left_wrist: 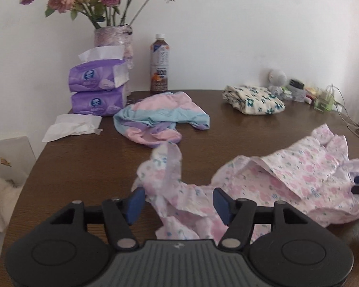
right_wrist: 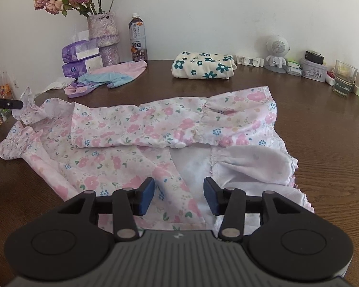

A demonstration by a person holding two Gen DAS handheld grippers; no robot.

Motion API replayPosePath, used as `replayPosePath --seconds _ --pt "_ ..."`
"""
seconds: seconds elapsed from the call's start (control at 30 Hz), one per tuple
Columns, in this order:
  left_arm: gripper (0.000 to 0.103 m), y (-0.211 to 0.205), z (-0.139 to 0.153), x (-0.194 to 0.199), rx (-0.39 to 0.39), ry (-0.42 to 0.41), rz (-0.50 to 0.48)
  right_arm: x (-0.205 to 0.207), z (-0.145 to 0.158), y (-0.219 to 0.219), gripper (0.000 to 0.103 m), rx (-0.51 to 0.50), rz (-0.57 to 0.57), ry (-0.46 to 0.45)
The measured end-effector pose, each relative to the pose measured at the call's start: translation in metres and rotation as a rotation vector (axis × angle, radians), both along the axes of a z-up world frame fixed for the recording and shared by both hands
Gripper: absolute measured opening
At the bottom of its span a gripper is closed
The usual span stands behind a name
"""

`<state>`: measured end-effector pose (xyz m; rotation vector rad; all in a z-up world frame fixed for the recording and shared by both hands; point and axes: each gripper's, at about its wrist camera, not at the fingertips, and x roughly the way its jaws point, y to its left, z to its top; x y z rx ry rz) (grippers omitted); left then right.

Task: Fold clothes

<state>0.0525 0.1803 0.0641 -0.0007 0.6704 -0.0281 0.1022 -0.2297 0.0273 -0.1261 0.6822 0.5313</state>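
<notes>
My left tool (left_wrist: pixel 178 202) and right tool (right_wrist: pixel 178 195) look alike: black linkage arms with silver pivot screws, dark blue pads (right_wrist: pixel 146 196), ribbed grey housing bearing a small white mark.

Soft, even daylight fills both views — the white wall (left_wrist: pixel 227 35) reads bright, the brown table (right_wrist: pixel 311 131) shows only faint sheen. Shadows are weak. Fisheye bending curves the table edge, corners vignette dark, and the left wrist view looks slightly blurred, perhaps from motion.
</notes>
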Motion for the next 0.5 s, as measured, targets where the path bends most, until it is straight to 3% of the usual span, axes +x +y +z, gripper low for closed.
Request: replayPosePath --seconds 0.13,0.17,0.2,0.27,0.4,0.5 --pt "0.065 -0.012 -0.019 -0.001 0.014 0.073 -0.034 -0.001 0.003 0.015 0.048 0.000 0.049 -0.007" --pt "0.061 -0.013 -0.024 -0.001 0.008 0.085 -0.040 -0.001 0.004 0.019 0.048 0.000 0.061 -0.009" --pt "0.038 -0.012 -0.026 -0.004 -0.004 0.083 -0.049 -0.001 0.003 0.022 0.049 -0.001 0.068 -0.010" --pt "0.005 -0.008 -0.027 -0.010 -0.033 0.072 -0.064 -0.003 0.002 0.024 0.051 -0.005 0.071 -0.009" --pt "0.005 -0.005 -0.010 -0.037 -0.039 -0.030 -0.135 -0.005 0.000 0.023 0.052 -0.009 0.065 -0.004" --pt "0.005 -0.012 0.003 -0.065 -0.012 -0.083 -0.264 -0.005 0.000 0.022 0.053 -0.010 0.062 -0.003"
